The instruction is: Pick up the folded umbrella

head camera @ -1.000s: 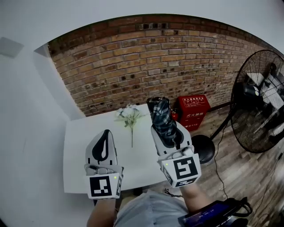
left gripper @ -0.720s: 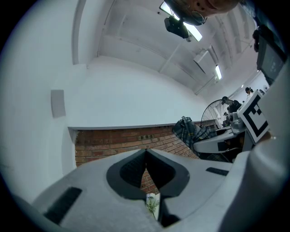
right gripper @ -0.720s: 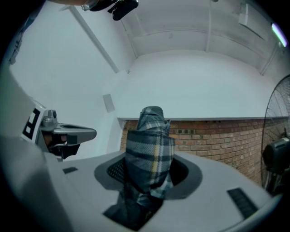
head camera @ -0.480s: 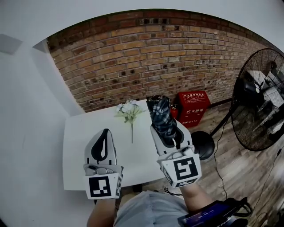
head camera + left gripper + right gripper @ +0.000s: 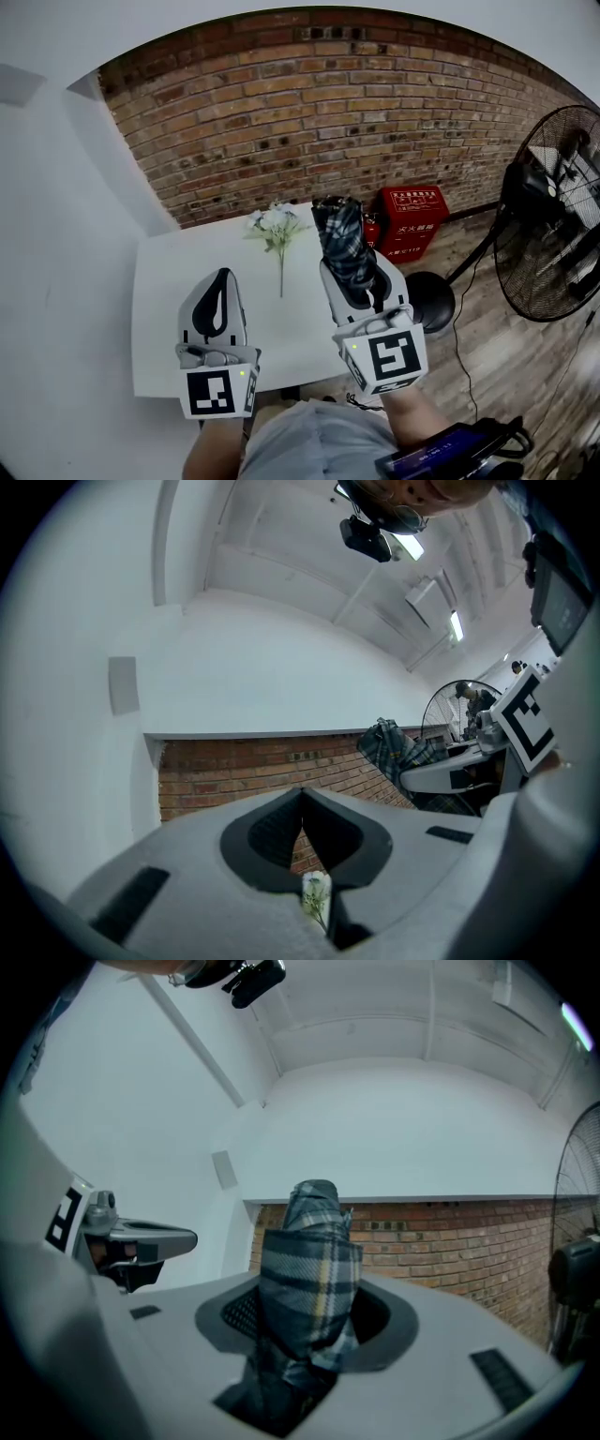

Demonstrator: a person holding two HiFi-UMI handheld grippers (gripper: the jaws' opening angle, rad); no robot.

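Already off the table point(image 5: 159, 309) and clamped in the right gripper point(image 5: 354, 274) above its right half: the folded umbrella point(image 5: 339, 246), long axis along the jaws, tip toward the far edge, slightly raised. Left gripper point(image 5: 221, 279) above the left half, jaws together on nothing. No containers on the table; only a flower sprig point(image 5: 278, 230) near its far edge.

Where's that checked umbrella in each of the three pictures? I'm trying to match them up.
Head view: the umbrella is just right of centre, sticking up out of the right gripper.
Left gripper view: the umbrella is right of centre, off to the side.
Right gripper view: the umbrella is dead centre, clamped between the jaws.
Shared landmark: the brick wall runs behind it in all three.
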